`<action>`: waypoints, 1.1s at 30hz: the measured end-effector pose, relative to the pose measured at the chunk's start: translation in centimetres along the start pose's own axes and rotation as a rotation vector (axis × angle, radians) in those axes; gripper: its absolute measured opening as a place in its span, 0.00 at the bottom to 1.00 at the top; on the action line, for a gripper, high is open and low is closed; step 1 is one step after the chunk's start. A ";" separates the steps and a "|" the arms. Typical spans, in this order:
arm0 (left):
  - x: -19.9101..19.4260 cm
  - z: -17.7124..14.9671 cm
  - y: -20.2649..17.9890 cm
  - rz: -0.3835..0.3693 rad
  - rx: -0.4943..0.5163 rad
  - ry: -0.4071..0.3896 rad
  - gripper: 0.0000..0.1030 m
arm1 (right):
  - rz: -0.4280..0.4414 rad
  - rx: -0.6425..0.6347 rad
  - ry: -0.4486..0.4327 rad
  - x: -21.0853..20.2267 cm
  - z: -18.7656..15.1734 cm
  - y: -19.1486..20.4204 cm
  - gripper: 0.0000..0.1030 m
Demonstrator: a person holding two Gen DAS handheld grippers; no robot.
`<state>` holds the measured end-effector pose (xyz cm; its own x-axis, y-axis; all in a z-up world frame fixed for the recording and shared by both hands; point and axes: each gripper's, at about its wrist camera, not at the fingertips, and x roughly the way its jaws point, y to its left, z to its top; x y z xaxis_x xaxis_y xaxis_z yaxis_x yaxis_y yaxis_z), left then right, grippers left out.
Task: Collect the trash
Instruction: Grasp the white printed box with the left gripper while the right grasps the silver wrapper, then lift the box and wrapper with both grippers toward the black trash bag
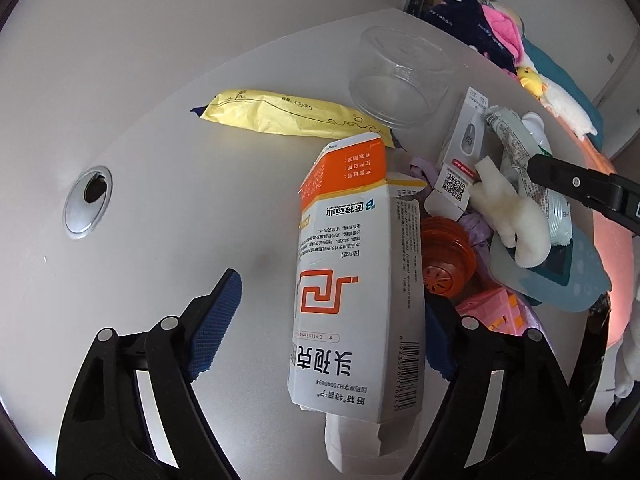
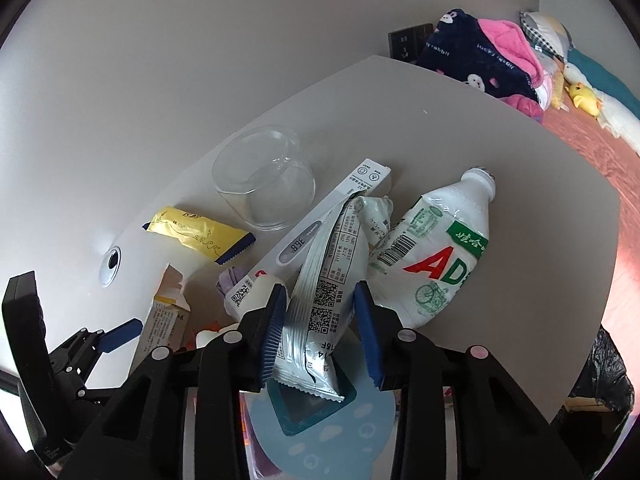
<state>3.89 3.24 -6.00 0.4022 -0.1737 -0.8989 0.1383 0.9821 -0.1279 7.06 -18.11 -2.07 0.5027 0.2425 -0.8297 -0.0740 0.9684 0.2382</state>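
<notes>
My left gripper (image 1: 334, 328) is open around a white and orange medicine box (image 1: 356, 272), which stands between its blue pads; the right pad is partly hidden behind the box. My right gripper (image 2: 320, 328) has its jaws around a silver foil snack wrapper (image 2: 324, 292), with gaps showing at both pads. A white AD milk bottle (image 2: 436, 248) lies on the table to its right. A yellow wrapper (image 1: 288, 114) (image 2: 200, 232) and a thermometer box (image 2: 320, 224) (image 1: 464, 148) lie on the grey table (image 1: 160, 168).
A clear plastic tub (image 1: 400, 80) (image 2: 264, 184) stands at the back. A trash bag at the table edge holds an orange lid (image 1: 446, 260), white foam (image 1: 508, 216), a pink box (image 1: 492, 308) and a blue-grey card (image 2: 320, 432). A cable hole (image 1: 88, 208) sits left. A bed (image 2: 600, 128) is beyond.
</notes>
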 end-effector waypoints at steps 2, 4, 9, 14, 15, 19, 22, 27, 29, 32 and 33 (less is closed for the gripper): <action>-0.1 -0.3 0.4 -0.003 -0.011 -0.002 0.51 | 0.015 -0.004 -0.008 -0.2 -0.1 0.0 0.30; -0.4 -0.5 0.7 -0.001 -0.022 -0.014 0.38 | 0.034 -0.011 -0.024 -0.6 -0.1 0.0 0.28; -1.9 -0.8 1.1 0.009 -0.041 -0.058 0.33 | 0.045 -0.026 -0.055 -1.8 0.0 0.3 0.27; -3.3 -0.1 0.5 0.012 -0.039 -0.083 0.33 | 0.050 -0.024 -0.073 -3.3 0.0 0.0 0.27; -3.8 -0.1 0.4 0.006 -0.040 -0.091 0.33 | 0.049 -0.023 -0.077 -3.6 -0.1 -0.2 0.27; -4.7 0.2 -0.9 -0.004 -0.029 -0.117 0.33 | 0.044 -0.017 -0.092 -4.9 -0.6 -1.0 0.27; -5.2 0.7 -2.2 -0.016 -0.013 -0.129 0.33 | 0.044 -0.015 -0.109 -6.1 -1.1 -1.6 0.27; -6.0 1.4 -4.9 -0.031 0.028 -0.156 0.33 | 0.058 -0.006 -0.142 -8.4 -1.7 -3.1 0.23; -6.5 1.7 -6.0 -0.042 0.053 -0.169 0.33 | 0.056 0.002 -0.163 -9.5 -2.1 -3.7 0.22; -7.0 2.0 -8.0 -0.062 0.097 -0.186 0.33 | 0.037 0.008 -0.193 -11.1 -2.7 -4.7 0.21; -7.2 2.0 -8.7 -0.068 0.113 -0.189 0.33 | 0.028 0.010 -0.199 -11.5 -3.0 -5.1 0.21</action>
<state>1.60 -4.18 2.37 0.5490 -0.2605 -0.7942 0.2673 0.9550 -0.1284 -0.92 -25.63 4.79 0.6613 0.2521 -0.7065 -0.0820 0.9605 0.2659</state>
